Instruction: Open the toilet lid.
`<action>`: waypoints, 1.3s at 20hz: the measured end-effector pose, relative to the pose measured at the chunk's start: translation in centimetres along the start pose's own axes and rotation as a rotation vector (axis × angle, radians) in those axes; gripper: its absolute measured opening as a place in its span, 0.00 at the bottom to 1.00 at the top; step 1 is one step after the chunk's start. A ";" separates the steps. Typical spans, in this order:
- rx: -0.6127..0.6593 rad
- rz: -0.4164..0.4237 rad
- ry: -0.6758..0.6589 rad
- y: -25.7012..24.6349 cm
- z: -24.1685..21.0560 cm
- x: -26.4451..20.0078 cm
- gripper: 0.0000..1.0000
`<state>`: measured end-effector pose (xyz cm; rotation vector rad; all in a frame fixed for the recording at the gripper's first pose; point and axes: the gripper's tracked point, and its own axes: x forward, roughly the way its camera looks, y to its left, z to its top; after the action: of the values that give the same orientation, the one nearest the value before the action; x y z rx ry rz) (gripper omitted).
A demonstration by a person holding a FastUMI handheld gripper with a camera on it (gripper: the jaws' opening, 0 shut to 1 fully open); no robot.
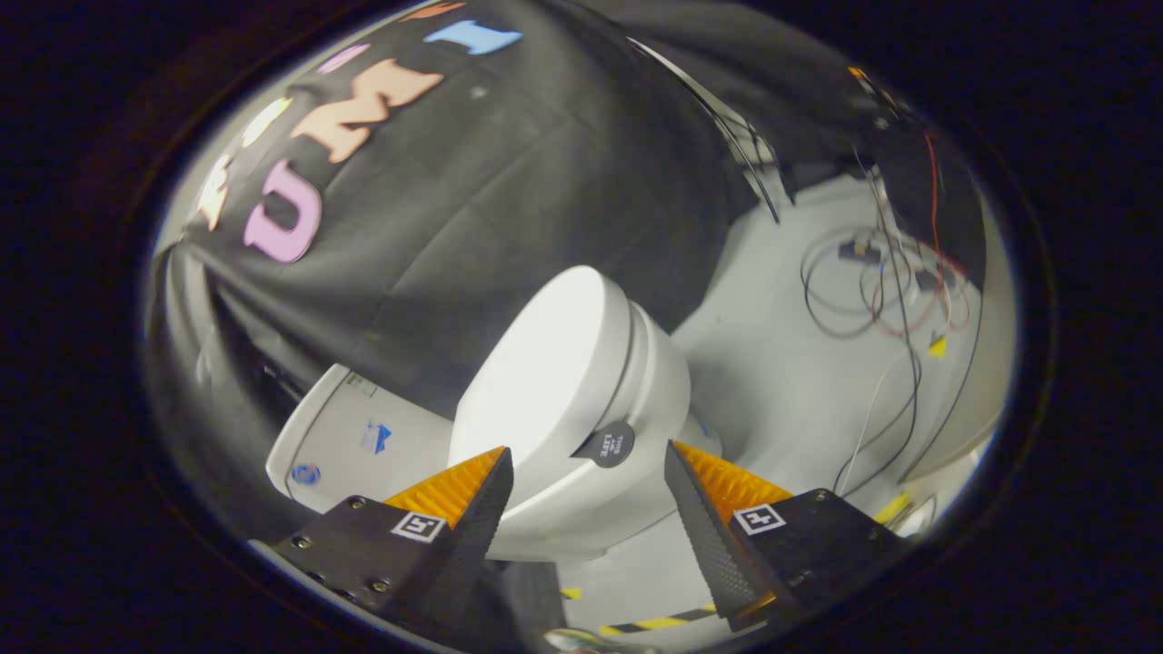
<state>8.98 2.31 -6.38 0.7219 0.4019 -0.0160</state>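
My claw [586, 477] is spread wide and grasps nothing. The toilet [581, 427] sits just ahead of the fingers, its lid [545, 363] shut flat on the seat, the front edge showing in the gap between my tips, a dark round tag [607, 444] at about 1 o'clock from that gap. I judge this the approach step: next I must hook a finger under the lid's front lip and lift toward 11 o'clock, where the tank [350, 436] stands.

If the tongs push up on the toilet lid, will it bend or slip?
The toilet lid looks like hard, glossy plastic, so it probably stays stiff but may feel slippery. It likely swings on a hinge rather than lifting off. The open tongs aren't touching it.
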 end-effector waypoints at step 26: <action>0.065 0.040 0.092 0.5 -1.5 6.6 0.01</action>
<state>14.59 4.50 -9.48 0.7968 0.4766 0.0418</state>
